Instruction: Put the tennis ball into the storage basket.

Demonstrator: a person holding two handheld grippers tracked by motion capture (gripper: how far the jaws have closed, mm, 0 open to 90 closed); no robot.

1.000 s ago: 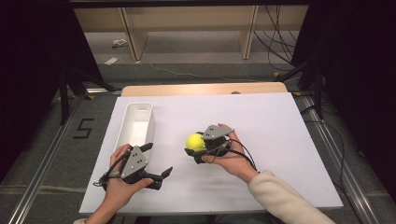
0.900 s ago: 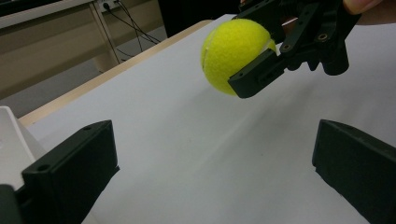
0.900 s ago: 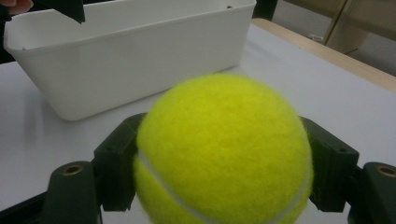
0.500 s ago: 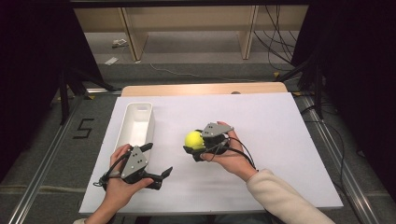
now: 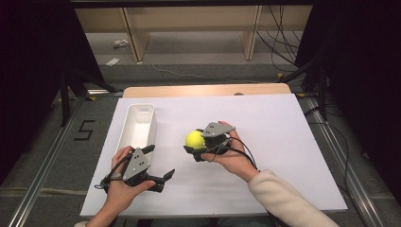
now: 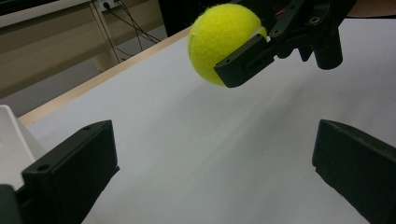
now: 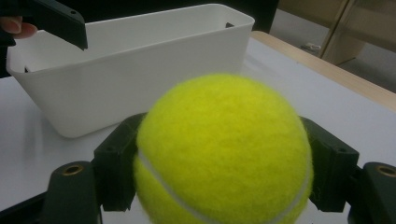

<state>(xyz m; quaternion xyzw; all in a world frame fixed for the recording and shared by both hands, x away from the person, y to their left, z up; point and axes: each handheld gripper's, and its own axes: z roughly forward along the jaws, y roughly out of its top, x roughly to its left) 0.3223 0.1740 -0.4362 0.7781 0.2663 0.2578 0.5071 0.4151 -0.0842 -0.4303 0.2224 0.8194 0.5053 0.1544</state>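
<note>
right gripper clamps tennis ball above table

the right gripper [image 5: 195, 147] has its two black jaws pinching the tennis ball [image 5: 195, 139], one jaw on each side, as the right gripper view confirms. the ball [image 7: 223, 151] is clear of the white table [image 5: 283, 127]; in the left gripper view it hangs above the surface with a jaw across its lower right. the person's right hand [image 5: 234, 158] wraps the gripper body from behind.

the left gripper [image 5: 161, 165] has its jaws spread wide with nothing between them. it sits low at the table's near left, held in the left hand [image 5: 118, 184].

the white bin [image 5: 137, 125] stands just beyond the left gripper, well left of the ball, long side running away from the person.
</note>
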